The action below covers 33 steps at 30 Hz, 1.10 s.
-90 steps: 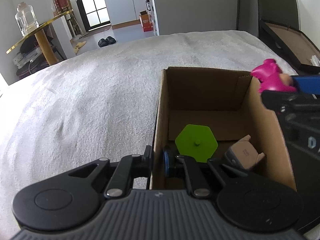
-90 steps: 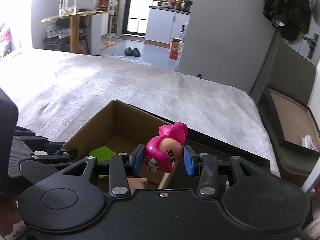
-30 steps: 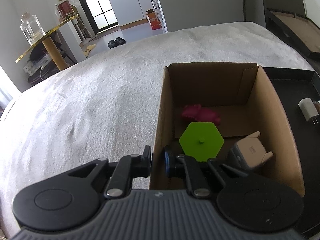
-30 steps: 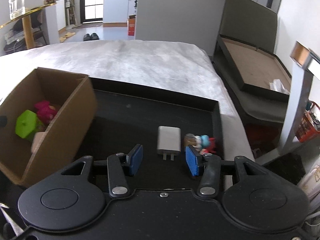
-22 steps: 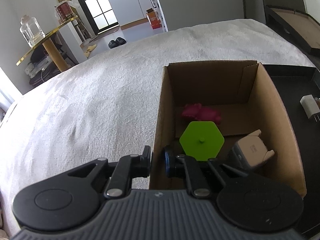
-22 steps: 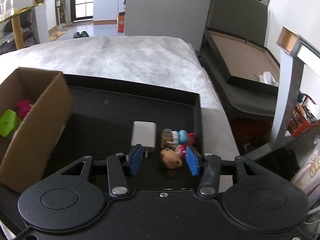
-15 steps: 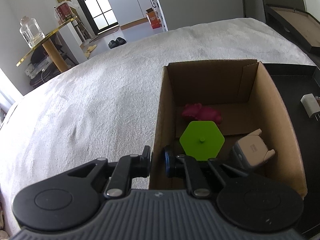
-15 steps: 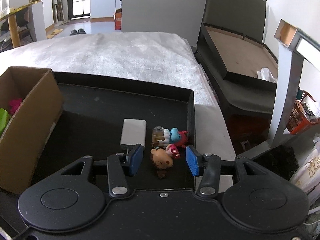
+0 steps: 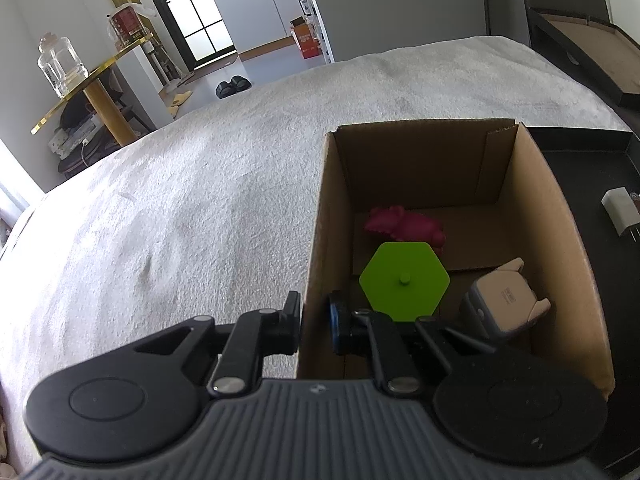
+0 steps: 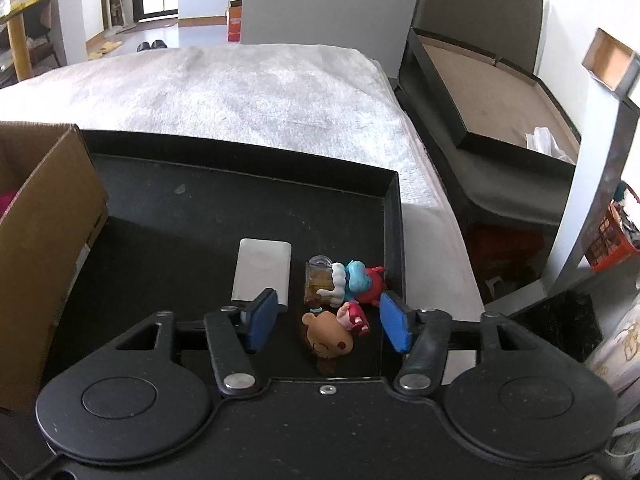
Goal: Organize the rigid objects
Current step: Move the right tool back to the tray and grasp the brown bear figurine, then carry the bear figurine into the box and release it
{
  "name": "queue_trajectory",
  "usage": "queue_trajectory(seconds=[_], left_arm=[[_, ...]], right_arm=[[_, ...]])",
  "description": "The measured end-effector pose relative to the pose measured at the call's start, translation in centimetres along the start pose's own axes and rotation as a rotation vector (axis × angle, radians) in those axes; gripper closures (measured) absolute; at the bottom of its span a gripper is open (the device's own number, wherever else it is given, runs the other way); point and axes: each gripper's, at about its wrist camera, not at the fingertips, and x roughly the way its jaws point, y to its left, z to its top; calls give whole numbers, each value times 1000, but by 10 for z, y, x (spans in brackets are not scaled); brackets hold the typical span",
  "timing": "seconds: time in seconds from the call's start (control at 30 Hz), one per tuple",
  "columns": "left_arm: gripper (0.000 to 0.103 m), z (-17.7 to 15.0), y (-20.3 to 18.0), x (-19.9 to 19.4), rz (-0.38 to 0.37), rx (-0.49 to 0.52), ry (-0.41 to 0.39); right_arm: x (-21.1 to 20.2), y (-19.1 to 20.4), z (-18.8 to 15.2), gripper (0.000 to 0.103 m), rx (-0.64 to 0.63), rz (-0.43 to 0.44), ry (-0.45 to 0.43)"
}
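My left gripper (image 9: 315, 320) is shut on the left wall of a cardboard box (image 9: 316, 240), one finger outside and one inside. In the box lie a pink doll (image 9: 404, 226), a green hexagon piece (image 9: 404, 276) and a beige gadget (image 9: 502, 306). My right gripper (image 10: 328, 322) is open above the black tray (image 10: 200, 216), its fingers either side of a brown-haired doll (image 10: 328, 338). A blue and red figure (image 10: 360, 276) with a small glass bottle (image 10: 318, 278) lies just beyond, and a white charger (image 10: 262, 268) to their left.
The box and tray rest on a bed with a white textured cover (image 9: 180, 208). The box's right wall (image 10: 44, 216) stands at the tray's left side. A dark open crate (image 10: 492, 92) sits beyond the bed on the right. A gold side table (image 9: 92, 92) is far left.
The right gripper dropped the pink doll into the box, swung right over the tray and closed in on the brown-haired doll. The left gripper kept its hold on the box wall.
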Motion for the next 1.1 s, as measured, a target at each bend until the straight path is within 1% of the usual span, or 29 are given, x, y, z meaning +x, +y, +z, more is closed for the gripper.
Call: queue_trajectory(seconds=[0.03,0.1,0.13,0.17,0.2,0.33,0.67,0.73,1.1], left_arm=[[91,0,0,0,0,2,0],[91,0,0,0,0,5,0],[91,1,0,0,1,7,-1],[91,1,-1,0,3,10,-1],[91,1,-1,0,3,10,-2],[91,1,-1,1,2,0,-1],[91,1,1,0,-5,-21,-2],[91,1,2,0,-7,-25,-3],[91,1,7,0,-27,-53,-4]], right_arm=[[2,1,-1,39,-5,-3,5],[6,3,-3,40,-19,-4,14],[8,3,-5,45,-25,2,18],[9,4,-6,56,-32,13,29],[10,6,-8,60,-44,6,41],[4,8,-11,61,-41,28,61],[-12,28,-24,61,-82,26,80],[-13,30,-24,61,-85,45,86],[-31,39,-15,61,-112,50,38]])
